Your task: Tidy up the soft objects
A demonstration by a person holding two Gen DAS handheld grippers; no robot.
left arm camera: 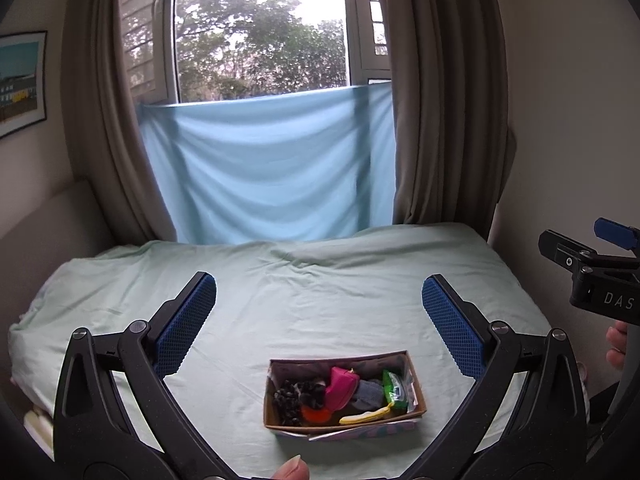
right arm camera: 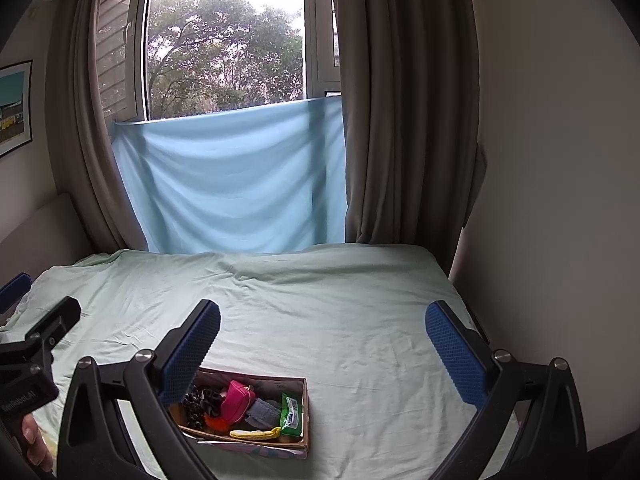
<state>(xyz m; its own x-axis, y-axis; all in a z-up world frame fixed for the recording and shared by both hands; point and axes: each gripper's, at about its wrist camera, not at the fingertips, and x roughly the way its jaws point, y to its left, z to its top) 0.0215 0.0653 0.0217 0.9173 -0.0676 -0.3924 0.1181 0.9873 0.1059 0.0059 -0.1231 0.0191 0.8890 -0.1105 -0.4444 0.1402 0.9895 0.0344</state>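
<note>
- You face a bed (left arm camera: pixel 320 300) in pale green sheet under a window (left arm camera: pixel 260 32); a blue cloth (left arm camera: pixel 272 168) hangs across its lower part between brown curtains (left arm camera: pixel 440 100).
- The box (left arm camera: pixel 418 394) sits on the sheet near you, holding the soft things: pink pouch (left arm camera: pixel 340 386), grey cloth (left arm camera: pixel 368 394), green packet (left arm camera: pixel 394 392), yellow piece (left arm camera: pixel 366 416), orange piece (left arm camera: pixel 316 413), dark scrunchies (left arm camera: pixel 296 396).
- Your left tool (left arm camera: pixel 320 316) is spread wide and empty, above the box; your right tool (right arm camera: pixel 322 340) is likewise wide and empty, with the box low to its left.
- Risk: the items are packed touching, so a wide bite may lift two at once or snag a scrunchie.
- Risk: the box looks light on a soft mattress; pressing down could tip or slide it.
- Risk: both tools hover near each other and could collide over the box.
- Readable: "DAS" on the right tool's body in the left view; the lettering on the left tool's body and the packet label are too small to read.
</note>
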